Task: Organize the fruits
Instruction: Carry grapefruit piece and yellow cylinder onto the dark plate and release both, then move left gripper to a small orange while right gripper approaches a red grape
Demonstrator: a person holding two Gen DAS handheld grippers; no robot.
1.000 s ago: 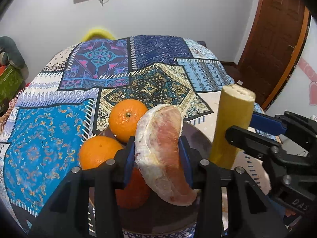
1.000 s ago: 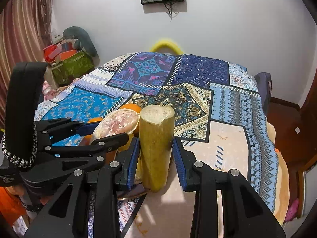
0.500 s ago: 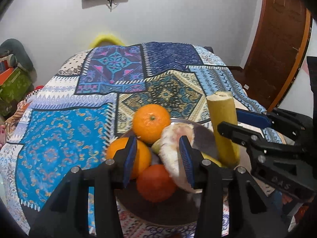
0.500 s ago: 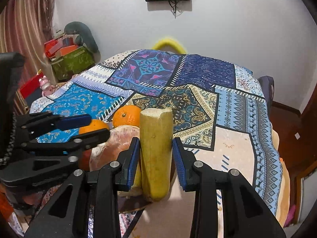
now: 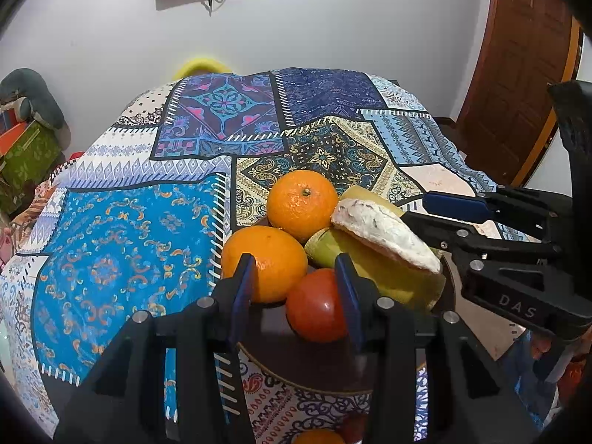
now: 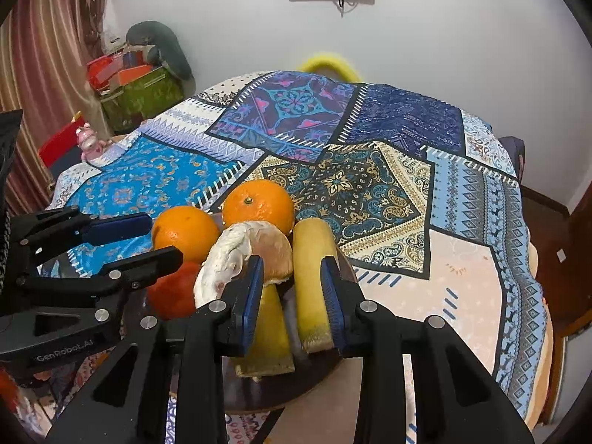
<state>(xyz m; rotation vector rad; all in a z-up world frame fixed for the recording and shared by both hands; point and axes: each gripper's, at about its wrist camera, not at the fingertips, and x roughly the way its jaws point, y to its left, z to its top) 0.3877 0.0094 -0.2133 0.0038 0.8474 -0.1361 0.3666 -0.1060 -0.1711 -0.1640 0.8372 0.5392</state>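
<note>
Orange fruit, pomelo segment (image 5: 384,235) and banana pieces (image 6: 312,277) fill my dark bowl (image 6: 259,396); left tongs (image 5: 296,296) and right tongs (image 6: 292,296) gape, holding nothing. Sorting looks nearly finished.

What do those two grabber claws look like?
Both are black plastic with silver screw heads and blue pads on the fingertips. The right gripper has "DAS" printed on its side. The left gripper reads "GenRobot.AI". No cables or sleeves show.
</note>
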